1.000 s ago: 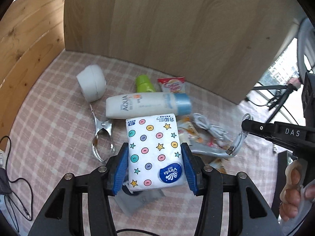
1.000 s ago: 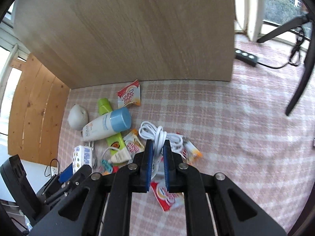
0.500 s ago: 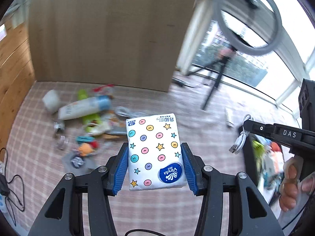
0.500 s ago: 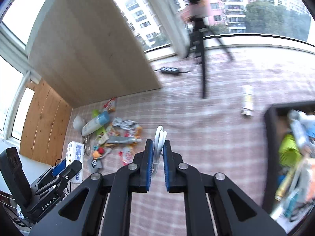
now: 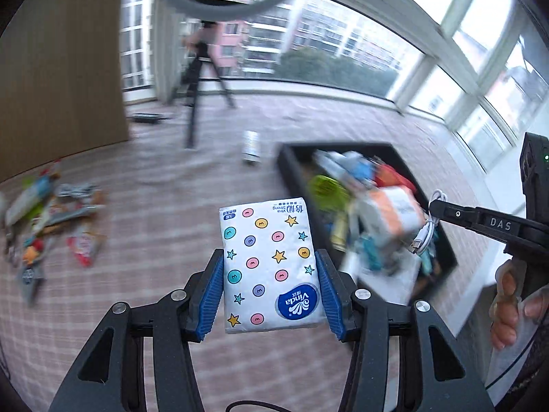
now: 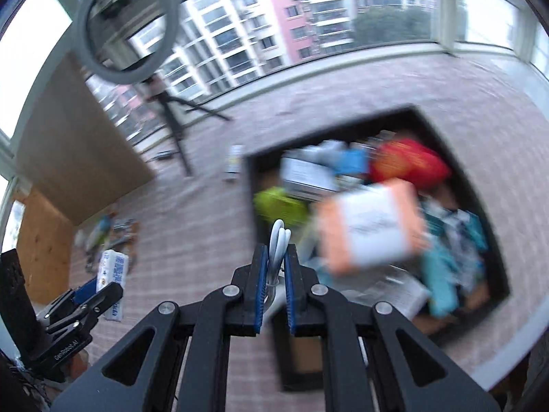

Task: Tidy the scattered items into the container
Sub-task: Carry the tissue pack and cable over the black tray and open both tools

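Note:
My left gripper (image 5: pixel 269 267) is shut on a white tissue pack (image 5: pixel 267 264) printed with coloured dots and stars, held above the pink checked cloth just left of the black container (image 5: pixel 286 168). My right gripper (image 6: pixel 275 261) is shut on a coiled white cable (image 6: pixel 278 240), over the container's (image 6: pixel 254 185) near left wall. In the left wrist view the right gripper (image 5: pixel 434 206) reaches in from the right, the cable (image 5: pixel 423 237) dangling over the box. The container holds several items, among them an orange-and-white pack (image 6: pixel 370 226) and a green thing (image 6: pixel 278 202).
Scattered items (image 5: pixel 51 213) lie in a pile on the cloth at the far left. A small bottle (image 5: pixel 250 142) lies beside the container. A ring light on a tripod (image 6: pixel 127 24) stands behind, next to a wooden panel (image 5: pixel 58 79). A hand (image 5: pixel 514 295) grips the right tool.
Both grippers have swung from over the pile of items rightward to the black container, carrying the tissue pack and the cable. The wooden panel has slid to the left of both views.

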`<state>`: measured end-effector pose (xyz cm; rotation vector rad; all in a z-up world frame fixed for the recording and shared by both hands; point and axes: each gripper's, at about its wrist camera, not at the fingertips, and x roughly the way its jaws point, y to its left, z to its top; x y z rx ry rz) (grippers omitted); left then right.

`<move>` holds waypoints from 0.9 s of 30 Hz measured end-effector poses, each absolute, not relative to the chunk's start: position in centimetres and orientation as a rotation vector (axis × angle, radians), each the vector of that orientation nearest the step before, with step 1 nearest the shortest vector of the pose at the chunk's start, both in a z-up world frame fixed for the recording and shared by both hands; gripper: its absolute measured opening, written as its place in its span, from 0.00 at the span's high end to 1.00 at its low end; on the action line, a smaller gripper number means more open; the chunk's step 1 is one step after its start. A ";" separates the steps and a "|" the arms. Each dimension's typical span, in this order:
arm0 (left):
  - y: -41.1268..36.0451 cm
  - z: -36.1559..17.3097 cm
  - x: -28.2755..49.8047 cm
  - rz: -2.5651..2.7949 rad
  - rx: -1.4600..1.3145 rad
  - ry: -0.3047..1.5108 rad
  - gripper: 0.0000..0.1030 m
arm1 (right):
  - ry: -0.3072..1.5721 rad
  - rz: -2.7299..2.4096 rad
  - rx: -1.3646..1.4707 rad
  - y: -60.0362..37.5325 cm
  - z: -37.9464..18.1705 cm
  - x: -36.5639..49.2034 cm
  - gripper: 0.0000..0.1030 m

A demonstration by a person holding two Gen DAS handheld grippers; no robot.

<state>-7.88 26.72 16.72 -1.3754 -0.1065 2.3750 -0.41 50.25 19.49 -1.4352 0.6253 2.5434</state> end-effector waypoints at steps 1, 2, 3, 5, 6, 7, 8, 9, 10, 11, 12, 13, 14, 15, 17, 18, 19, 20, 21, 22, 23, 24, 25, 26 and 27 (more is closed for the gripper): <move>28.1 16.6 -7.4 2.356 -1.369 -0.090 0.53 | 0.623 2.523 -1.426 51.5 19.3 0.7 0.90; 29.6 16.5 -7.0 2.337 -1.364 -0.072 0.53 | 0.623 2.499 -1.415 52.7 19.1 2.0 0.90; 30.8 16.6 -6.5 2.321 -1.360 -0.060 0.53 | 0.625 2.476 -1.404 53.9 18.8 3.2 0.90; 33.5 16.4 -5.7 2.285 -1.355 -0.026 0.53 | 0.643 2.430 -1.387 56.2 18.0 5.2 0.90; 34.6 16.3 -5.3 2.274 -1.353 -0.012 0.53 | 0.661 2.411 -1.381 57.3 17.6 6.0 0.90; 35.6 16.2 -4.9 2.260 -1.353 -0.001 0.53 | 0.680 2.392 -1.377 58.4 17.2 6.8 0.90; 36.8 16.0 -4.6 2.245 -1.352 0.012 0.53 | 0.689 2.375 -1.373 59.3 16.8 7.4 0.90; 37.5 16.0 -4.4 2.238 -1.349 0.027 0.53 | 0.690 2.360 -1.368 60.1 16.6 7.9 0.90; 38.3 16.0 -4.1 2.235 -1.345 0.045 0.53 | 0.689 2.348 -1.363 60.7 16.4 8.2 0.90; 39.2 15.9 -3.9 2.235 -1.341 0.063 0.53 | 0.691 2.339 -1.358 61.3 16.3 8.4 0.90; 39.8 15.9 -3.8 2.234 -1.339 0.073 0.53 | 0.695 2.334 -1.353 61.8 16.2 8.6 0.90; 40.3 15.8 -3.8 2.232 -1.341 0.078 0.53 | 0.697 2.331 -1.349 62.2 16.1 8.7 0.90; 40.7 15.8 -3.8 2.230 -1.342 0.081 0.53 | 0.694 2.330 -1.347 62.6 16.1 8.7 0.90; 41.2 15.8 -3.9 2.230 -1.341 0.081 0.52 | 0.689 2.330 -1.345 62.8 16.1 8.7 0.90; 42.1 15.7 -4.0 2.219 -1.336 0.093 0.50 | 0.678 2.337 -1.339 63.2 16.2 8.3 0.89; 42.5 15.6 -4.2 2.215 -1.345 0.104 0.45 | 0.676 2.348 -1.333 63.4 16.2 8.1 0.85; 42.7 15.5 -4.2 2.216 -1.355 0.114 0.44 | 0.675 2.353 -1.336 63.6 16.2 7.9 0.80; 42.7 15.6 -4.3 2.229 -1.353 0.112 0.43 | 0.675 2.350 -1.345 63.7 16.2 7.7 0.67; 42.7 15.6 -4.4 2.243 -1.350 0.109 0.43 | 0.681 2.354 -1.340 63.8 16.4 7.7 0.59; 42.6 15.6 -4.4 2.251 -1.346 0.108 0.43 | 0.679 2.365 -1.325 63.8 16.6 7.7 0.57; 42.5 15.6 -4.5 2.255 -1.346 0.110 0.43 | 0.665 2.373 -1.317 63.7 16.7 7.7 0.55; 42.3 15.6 -4.5 2.260 -1.350 0.109 0.43 | 0.646 2.374 -1.314 63.6 16.9 7.6 0.55; 42.1 15.6 -4.6 2.266 -1.352 0.105 0.43 | 0.635 2.372 -1.313 63.6 16.9 7.5 0.55; 41.9 15.6 -4.7 2.272 -1.353 0.099 0.43 | 0.634 2.375 -1.318 63.5 16.9 7.4 0.55; 41.6 15.6 -4.7 2.274 -1.356 0.092 0.43 | 0.638 2.381 -1.325 63.4 16.9 7.3 0.55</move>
